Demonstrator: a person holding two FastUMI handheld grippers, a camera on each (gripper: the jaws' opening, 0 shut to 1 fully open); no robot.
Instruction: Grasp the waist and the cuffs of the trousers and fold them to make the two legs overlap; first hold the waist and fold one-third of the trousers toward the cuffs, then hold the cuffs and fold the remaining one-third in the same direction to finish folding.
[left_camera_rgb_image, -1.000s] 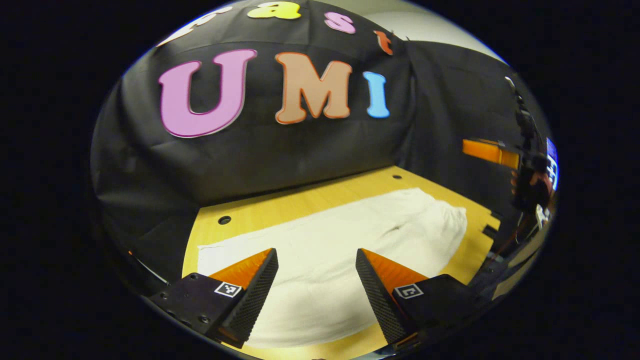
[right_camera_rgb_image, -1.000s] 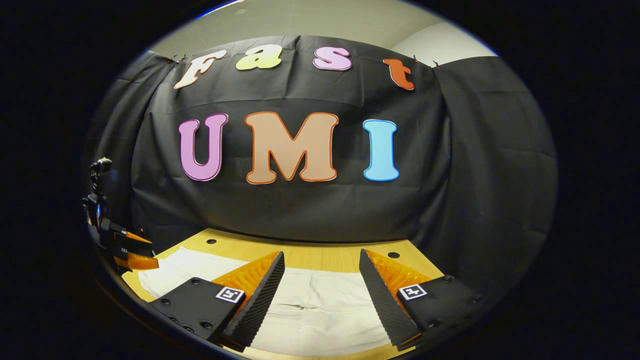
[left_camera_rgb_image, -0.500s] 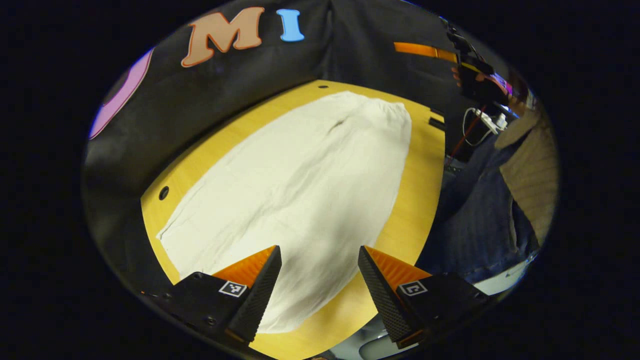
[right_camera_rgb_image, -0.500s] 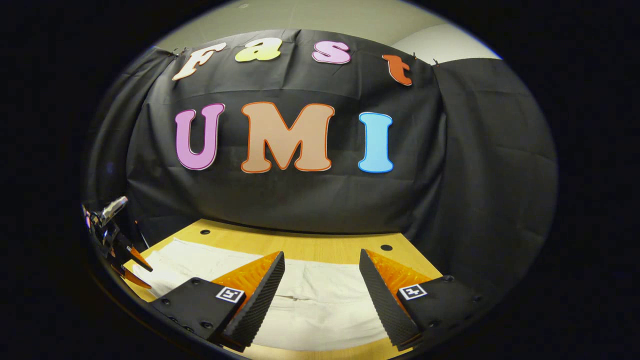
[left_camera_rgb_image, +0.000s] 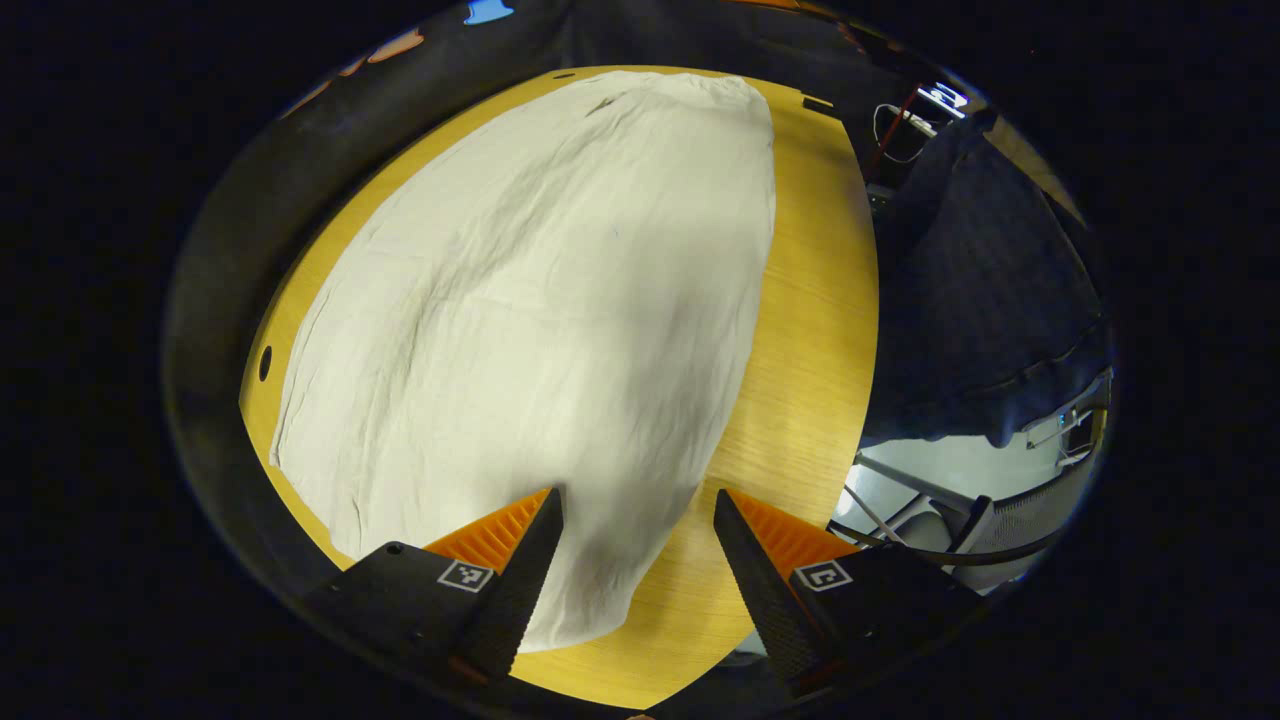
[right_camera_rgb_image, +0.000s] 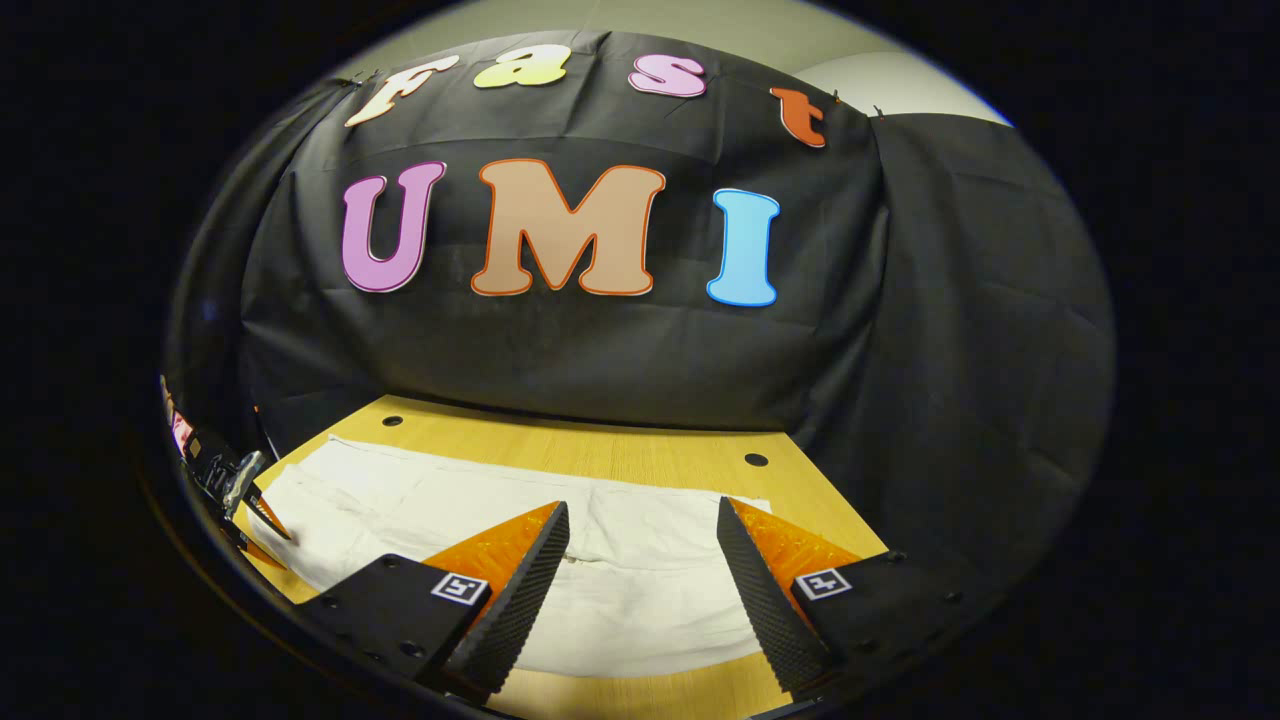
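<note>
White trousers (left_camera_rgb_image: 540, 300) lie spread flat along a yellow wooden table (left_camera_rgb_image: 810, 330). Seen in the left gripper view, their gathered waist end is far off at the top and their near end lies under my left gripper (left_camera_rgb_image: 635, 520). That gripper hovers above the cloth, open, with nothing between its fingers. In the right gripper view the trousers (right_camera_rgb_image: 640, 590) run across the table (right_camera_rgb_image: 600, 450) below my right gripper (right_camera_rgb_image: 640, 525), which is open and held above the cloth near the waist end. The left gripper (right_camera_rgb_image: 240, 490) shows small at the far left edge there.
A person in dark jeans (left_camera_rgb_image: 980, 300) stands at the table's right side in the left gripper view, with a chair (left_camera_rgb_image: 960, 530) below. Cables (left_camera_rgb_image: 900, 120) lie past the far corner. Black cloth walls (right_camera_rgb_image: 600, 350) close the table's back and sides. Small holes (right_camera_rgb_image: 756, 460) mark the tabletop.
My left gripper has tipped from facing the wall to looking down on the trousers, above their near end. The right gripper has tilted down slightly, with more table showing. Both stayed open.
</note>
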